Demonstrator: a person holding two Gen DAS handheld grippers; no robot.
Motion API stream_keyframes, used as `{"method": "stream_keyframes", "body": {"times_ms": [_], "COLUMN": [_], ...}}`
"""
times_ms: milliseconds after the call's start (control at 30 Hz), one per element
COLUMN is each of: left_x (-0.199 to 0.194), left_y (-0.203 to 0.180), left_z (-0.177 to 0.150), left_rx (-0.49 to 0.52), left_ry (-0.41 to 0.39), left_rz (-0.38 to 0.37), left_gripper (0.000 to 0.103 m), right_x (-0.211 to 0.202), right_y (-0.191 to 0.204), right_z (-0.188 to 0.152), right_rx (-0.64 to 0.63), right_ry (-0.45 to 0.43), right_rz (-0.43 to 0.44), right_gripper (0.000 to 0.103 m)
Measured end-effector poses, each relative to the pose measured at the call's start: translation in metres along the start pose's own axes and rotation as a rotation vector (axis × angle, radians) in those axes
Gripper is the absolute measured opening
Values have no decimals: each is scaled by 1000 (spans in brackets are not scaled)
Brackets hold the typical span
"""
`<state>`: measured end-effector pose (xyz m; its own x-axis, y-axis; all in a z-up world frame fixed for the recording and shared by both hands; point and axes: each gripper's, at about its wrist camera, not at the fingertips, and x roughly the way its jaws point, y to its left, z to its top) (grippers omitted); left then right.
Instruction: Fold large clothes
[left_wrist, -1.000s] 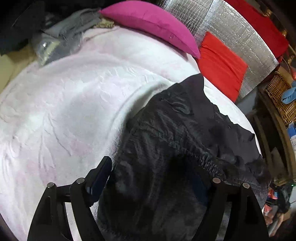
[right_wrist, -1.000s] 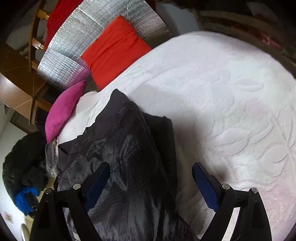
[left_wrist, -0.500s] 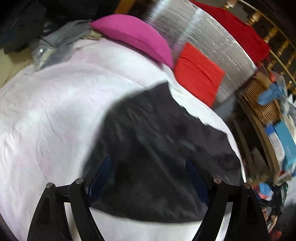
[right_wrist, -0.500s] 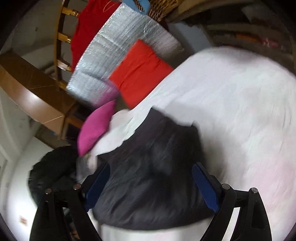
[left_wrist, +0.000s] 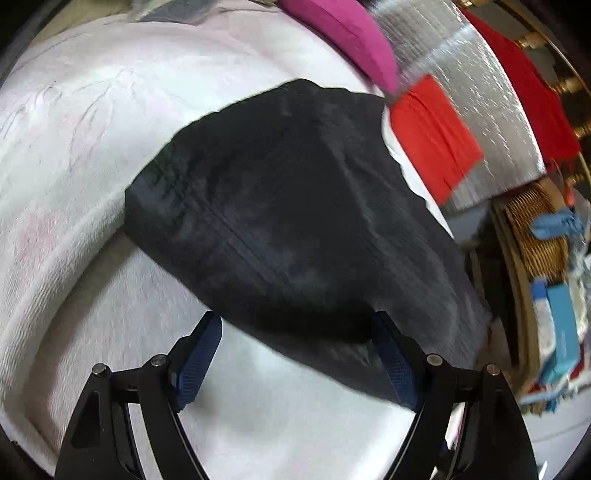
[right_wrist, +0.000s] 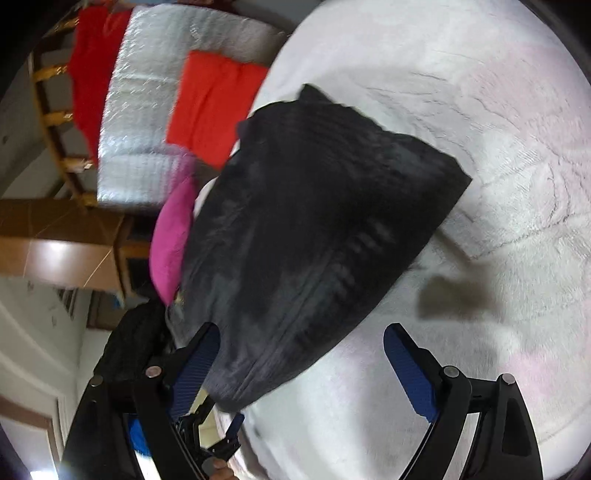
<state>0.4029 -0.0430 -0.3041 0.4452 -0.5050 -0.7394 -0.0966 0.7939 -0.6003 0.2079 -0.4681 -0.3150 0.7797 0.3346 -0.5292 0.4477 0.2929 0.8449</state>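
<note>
A black garment (left_wrist: 291, 221) lies folded into a compact wedge on the white bed cover (left_wrist: 74, 166). It also shows in the right wrist view (right_wrist: 317, 236). My left gripper (left_wrist: 299, 354) is open and empty, just short of the garment's near edge. My right gripper (right_wrist: 306, 365) is open and empty, raised above the bed, its left finger near the garment's near corner. The other gripper (right_wrist: 218, 443) shows low in the right wrist view.
A magenta pillow (left_wrist: 343, 40) and a red cushion (left_wrist: 432, 136) lie at the head of the bed against a silver quilted panel (left_wrist: 480, 96). A wicker basket (left_wrist: 535, 229) and boxes stand past the bed's right edge. Dark clothes (right_wrist: 129, 354) are piled at the left.
Both grippers have pulled back and lifted away from the garment. It now lies as a smaller, flatter folded shape on the bed. Both views have tilted.
</note>
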Motion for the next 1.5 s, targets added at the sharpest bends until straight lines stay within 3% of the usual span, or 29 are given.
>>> {"method": "stream_keyframes", "body": {"times_ms": [133,533,600,667,733,900,933,1167,1500], "left_x": [10,11,8,9,2,-7,-10,-48,-103], "left_y": [7,30,37,43,49,40,37,43,66], "left_z": [6,8,8,6,6,2,1,-16,-97], "left_rx": [-71,-181,-187,-181,-176,-134,-117,-100,-38], "left_ry": [-40,-147,-153,-157,-165,-189,-196,-171,-137], "left_rz": [-46,-134,-140,-130,-126,-103,-94,-114,-78], "left_gripper": [83,82,77,71,65,35,32,25,25], "right_x": [14,43,47,51,56,53,53,24,-42], "right_y": [-8,4,5,14,18,29,33,38,1], "right_z": [6,26,28,27,25,24,23,13,-36], "right_rx": [49,30,9,-32,-66,-116,-139,-207,-237], "right_ry": [-42,-191,-211,-242,-252,-254,-260,-234,-180], "right_rz": [12,70,46,19,-41,-64,-67,-50,-46], "right_gripper": [92,93,93,87,63,45,42,40,40]}}
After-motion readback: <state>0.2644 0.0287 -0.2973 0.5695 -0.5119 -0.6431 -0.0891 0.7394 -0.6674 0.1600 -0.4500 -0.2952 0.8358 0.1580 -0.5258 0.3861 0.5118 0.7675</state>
